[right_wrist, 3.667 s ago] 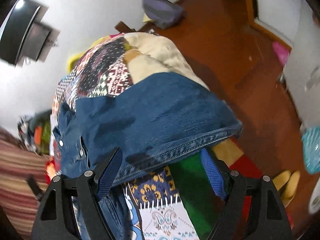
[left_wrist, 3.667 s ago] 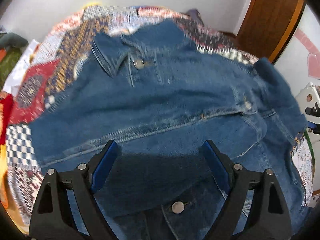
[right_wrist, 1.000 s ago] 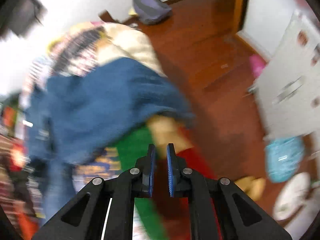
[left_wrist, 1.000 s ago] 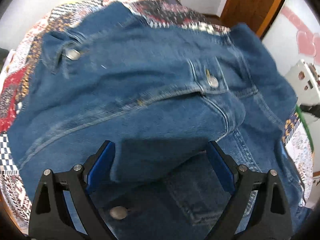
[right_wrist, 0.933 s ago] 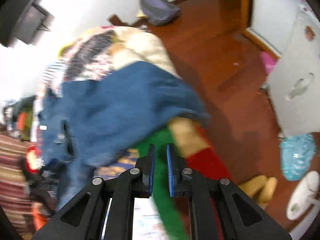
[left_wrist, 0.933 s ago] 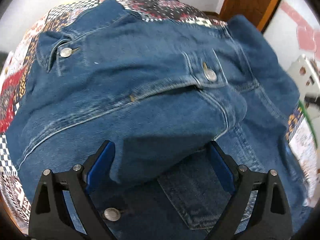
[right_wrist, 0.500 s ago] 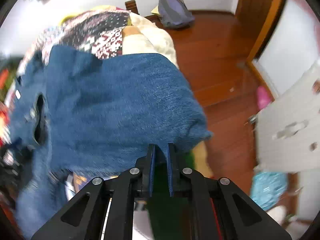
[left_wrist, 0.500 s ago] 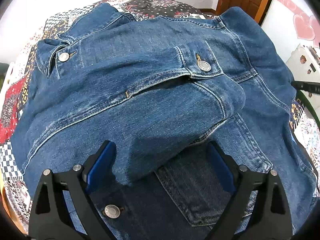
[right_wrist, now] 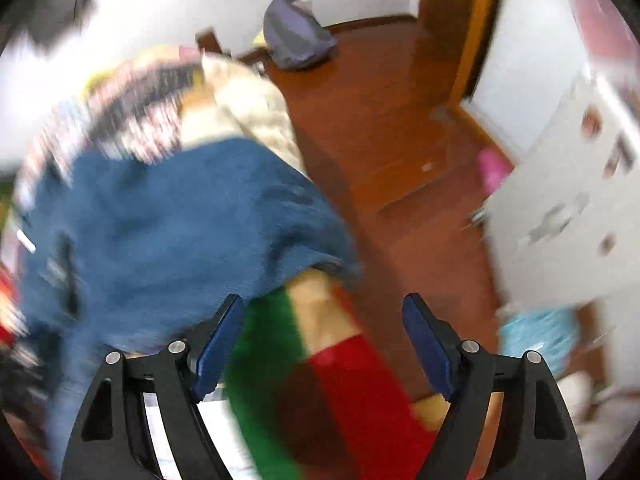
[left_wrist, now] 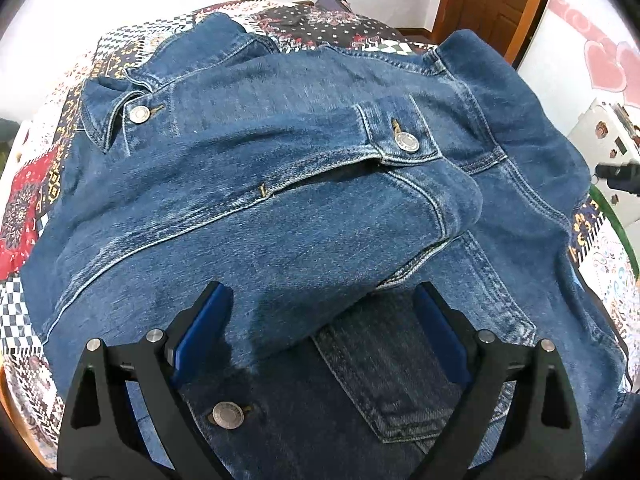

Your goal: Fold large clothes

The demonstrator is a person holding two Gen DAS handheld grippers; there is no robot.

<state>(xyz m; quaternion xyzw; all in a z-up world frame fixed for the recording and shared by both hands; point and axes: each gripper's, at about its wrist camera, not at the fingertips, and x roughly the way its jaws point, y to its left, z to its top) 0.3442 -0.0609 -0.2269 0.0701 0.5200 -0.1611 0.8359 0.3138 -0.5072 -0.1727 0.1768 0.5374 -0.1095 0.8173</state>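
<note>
A blue denim jacket (left_wrist: 280,200) lies spread on the patchwork quilt (left_wrist: 32,184), one sleeve folded across its front. My left gripper (left_wrist: 320,296) hovers just above the sleeve's cuff end, jaws wide and not pressing on the cloth. In the blurred right wrist view the jacket's far sleeve (right_wrist: 160,232) hangs toward the bed's edge. My right gripper (right_wrist: 323,304) is over the quilt's green and red patches (right_wrist: 340,392); its jaws are opening with nothing between them.
Brown wooden floor (right_wrist: 380,120) runs beside the bed. A grey bag (right_wrist: 296,40) sits by the far wall, and a white cabinet (right_wrist: 568,200) and a turquoise bag (right_wrist: 540,336) stand at the right. A wooden door (left_wrist: 492,0) is behind the bed.
My right gripper was shut and now stands wide; its view has swung along the jacket's edge and is blurred. The left view has settled and sharpened over the folded sleeve.
</note>
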